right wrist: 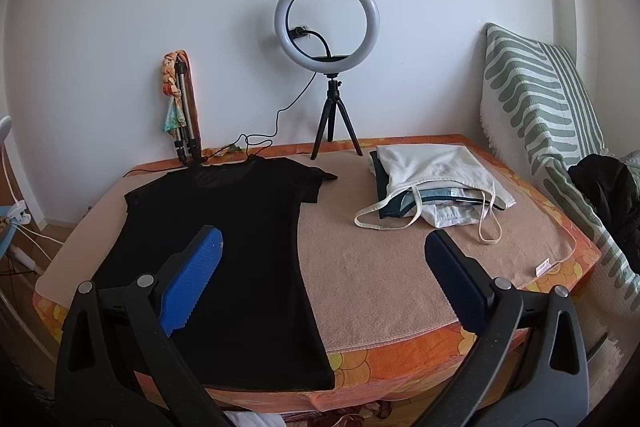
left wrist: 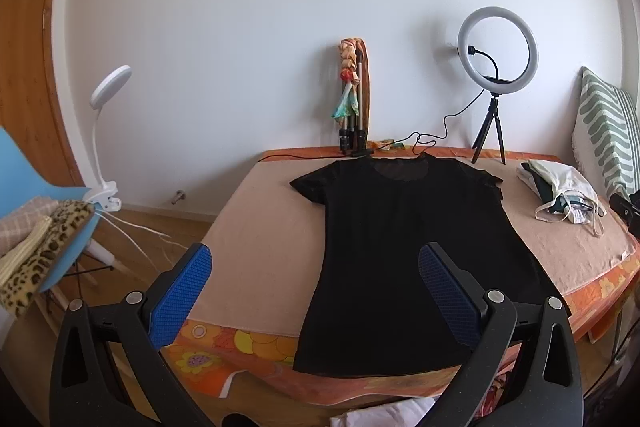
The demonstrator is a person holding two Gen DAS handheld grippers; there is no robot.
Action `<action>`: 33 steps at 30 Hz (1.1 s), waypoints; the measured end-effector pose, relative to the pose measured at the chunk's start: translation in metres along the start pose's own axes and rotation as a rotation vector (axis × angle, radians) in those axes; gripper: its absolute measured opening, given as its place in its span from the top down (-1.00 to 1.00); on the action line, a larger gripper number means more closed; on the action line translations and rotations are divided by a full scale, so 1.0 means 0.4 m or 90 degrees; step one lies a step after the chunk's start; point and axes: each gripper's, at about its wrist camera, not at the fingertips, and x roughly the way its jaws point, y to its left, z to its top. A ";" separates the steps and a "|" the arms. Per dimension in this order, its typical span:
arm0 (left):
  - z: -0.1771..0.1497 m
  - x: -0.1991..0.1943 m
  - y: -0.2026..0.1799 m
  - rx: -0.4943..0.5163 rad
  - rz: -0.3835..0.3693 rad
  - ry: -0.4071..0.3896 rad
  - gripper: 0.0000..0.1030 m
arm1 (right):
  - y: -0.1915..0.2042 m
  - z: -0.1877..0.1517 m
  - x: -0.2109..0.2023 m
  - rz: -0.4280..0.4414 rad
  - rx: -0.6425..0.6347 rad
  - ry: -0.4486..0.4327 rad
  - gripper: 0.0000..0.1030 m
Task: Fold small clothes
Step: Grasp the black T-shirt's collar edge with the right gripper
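Nearest the cameras, the left gripper (left wrist: 316, 291) and the right gripper (right wrist: 324, 279) both hover above the front edge of the table (right wrist: 400, 347), jaws spread wide and holding nothing, likely poised for a first grab. Under them a black T-shirt (right wrist: 224, 227) lies flat on the beige towel (right wrist: 380, 267), hem hanging slightly over the front edge, collar toward the back edge, sleeves spread out to either side; this layout suits a fold from the sides. The left gripper spans the shirt's left side, the right gripper its right side and bare towel.

Farther back, toward the right rear corner, a pile of clothes (right wrist: 432, 183) sits with a white strappy top uppermost; whether these are folded already is hard to say. At the back edge stand a ring light (right wrist: 326, 19) on a small tripod and a collapsed tripod (right wrist: 184, 115) leaning against the wall, presumably kept clear of the working area.
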 end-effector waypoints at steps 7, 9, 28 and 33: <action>-0.038 0.061 0.050 -0.038 -0.016 0.036 -0.87 | 0.088 0.049 0.035 0.085 -0.024 0.010 -0.95; -0.058 0.091 0.070 -0.055 -0.027 0.057 -0.76 | 0.124 0.076 0.061 0.124 -0.033 0.034 -0.86; -0.266 0.330 0.143 -0.198 -0.197 0.293 0.20 | 0.675 0.222 0.552 0.296 -0.124 0.286 -0.56; -0.272 0.345 0.145 -0.198 -0.202 0.298 0.37 | 0.848 0.191 0.676 0.317 -0.186 0.312 -0.47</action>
